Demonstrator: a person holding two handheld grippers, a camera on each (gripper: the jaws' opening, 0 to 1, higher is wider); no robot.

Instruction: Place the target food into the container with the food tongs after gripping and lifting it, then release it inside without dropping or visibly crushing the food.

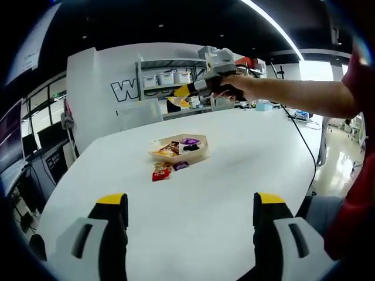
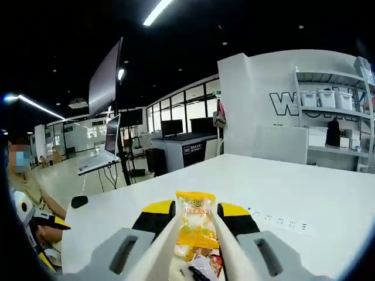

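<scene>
snack packet, yellow and orange in a shiny wrapper, sits pinched between the two pale arms of the tongs that the right gripper squeezes together; in the right gripper view it is held up in the air above the white table. the left gripper view shows the same packet as a small yellow shape at the tip of the right gripper, high over the far side of the table, with a person's hand wrapped around the handle and the forearm stretched out nearly level from the right. the packet looks light, soft and crinkly, probably slippery on its film, so a gentle pinch across its flat middle seems safer than a hard squeeze that could crush what is inside. the container, a shallow tan box, lies near the middle of the table with several wrapped snacks already in it, and two more wrappers lie just beside it on the near side. the packet hangs above and beyond the box, well apart from it, so lowering and letting go are not yet done. the left gripper hovers low over the near edge of the table, its jaws spread wide and holding nothing.
</scene>
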